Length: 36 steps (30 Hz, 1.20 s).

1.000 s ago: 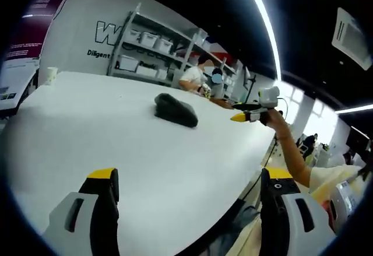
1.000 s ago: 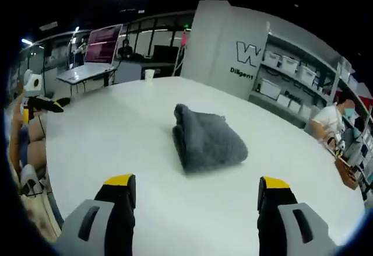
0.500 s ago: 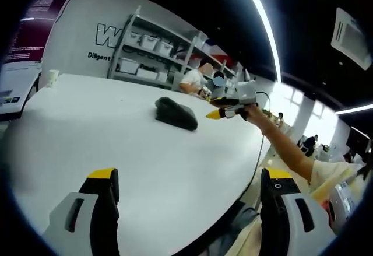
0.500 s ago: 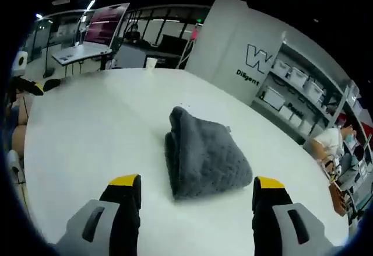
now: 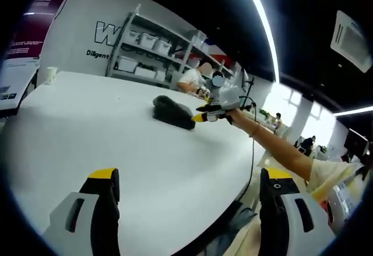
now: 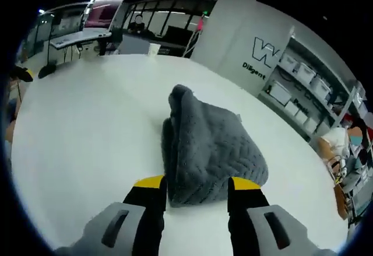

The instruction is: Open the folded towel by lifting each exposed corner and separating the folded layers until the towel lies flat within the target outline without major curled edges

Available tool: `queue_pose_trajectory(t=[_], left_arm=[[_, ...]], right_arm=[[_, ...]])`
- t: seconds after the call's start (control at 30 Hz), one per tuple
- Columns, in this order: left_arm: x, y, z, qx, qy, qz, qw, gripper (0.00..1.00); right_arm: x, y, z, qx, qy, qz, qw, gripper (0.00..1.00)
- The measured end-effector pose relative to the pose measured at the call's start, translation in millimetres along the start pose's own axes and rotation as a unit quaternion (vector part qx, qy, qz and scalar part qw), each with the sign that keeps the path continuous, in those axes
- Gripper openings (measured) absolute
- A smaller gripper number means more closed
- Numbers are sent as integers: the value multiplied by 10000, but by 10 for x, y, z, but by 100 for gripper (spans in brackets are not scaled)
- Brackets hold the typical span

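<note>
Grey towel (image 6: 210,148) folded up in a chunky bundle on the white table (image 6: 81,128), sitting right ahead of the right gripper (image 6: 195,183). Yellow-tipped fingers (image 6: 150,182) narrowed in, one on each side of the towel's near edge, tips right up against the fabric. Hard to say whether actually pinching yet, so can't tell if gripping or just bracketing it. Quilted texture on top, folded layers stacked up on the left side of the bundle.

Over in the left gripper view, left gripper (image 5: 186,177) hanging back at the table's near edge, fingers (image 5: 105,177) spread wide with nothing between them. Same towel (image 5: 172,111) well beyond the fingertips, small and dark out on the table (image 5: 87,133). Right gripper (image 5: 201,116) coming in from the right on the person's outstretched arm (image 5: 280,151), yellow tip touching or just beside the towel's right end.

Paper cup (image 6: 153,49) far off past the towel at the table's back edge.
</note>
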State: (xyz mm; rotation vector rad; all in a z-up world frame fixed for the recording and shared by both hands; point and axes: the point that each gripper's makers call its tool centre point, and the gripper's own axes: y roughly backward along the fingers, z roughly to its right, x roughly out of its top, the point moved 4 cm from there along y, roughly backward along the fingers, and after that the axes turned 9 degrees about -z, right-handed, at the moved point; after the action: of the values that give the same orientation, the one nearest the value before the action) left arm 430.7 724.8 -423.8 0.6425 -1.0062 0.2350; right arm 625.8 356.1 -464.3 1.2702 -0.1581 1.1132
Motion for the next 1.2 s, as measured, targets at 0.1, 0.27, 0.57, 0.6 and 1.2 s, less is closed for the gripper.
queue_pose_trajectory(t=[0.1,0.27,0.57,0.6,1.2], left_arm=[[-12,-5,16,0,3,-1,10000,98],[-32,-13,51,-24,-11,-7,10000,97],[-15,1,46,-32,4,26,10000,96],[-12,3,46,-38,0,28,10000,96],[-16,-8,65,-86,8,6,10000,95]], right_arm=[[-22,-58,-11,35,-7,29,10000,19],[1,-97,-24,28,31,165,9999,1],[11,-56,-92,97,111,190,9997,0],[13,-48,-115,109,156,184,9996,0],[92,143,-532,349,445,408,9976,0]])
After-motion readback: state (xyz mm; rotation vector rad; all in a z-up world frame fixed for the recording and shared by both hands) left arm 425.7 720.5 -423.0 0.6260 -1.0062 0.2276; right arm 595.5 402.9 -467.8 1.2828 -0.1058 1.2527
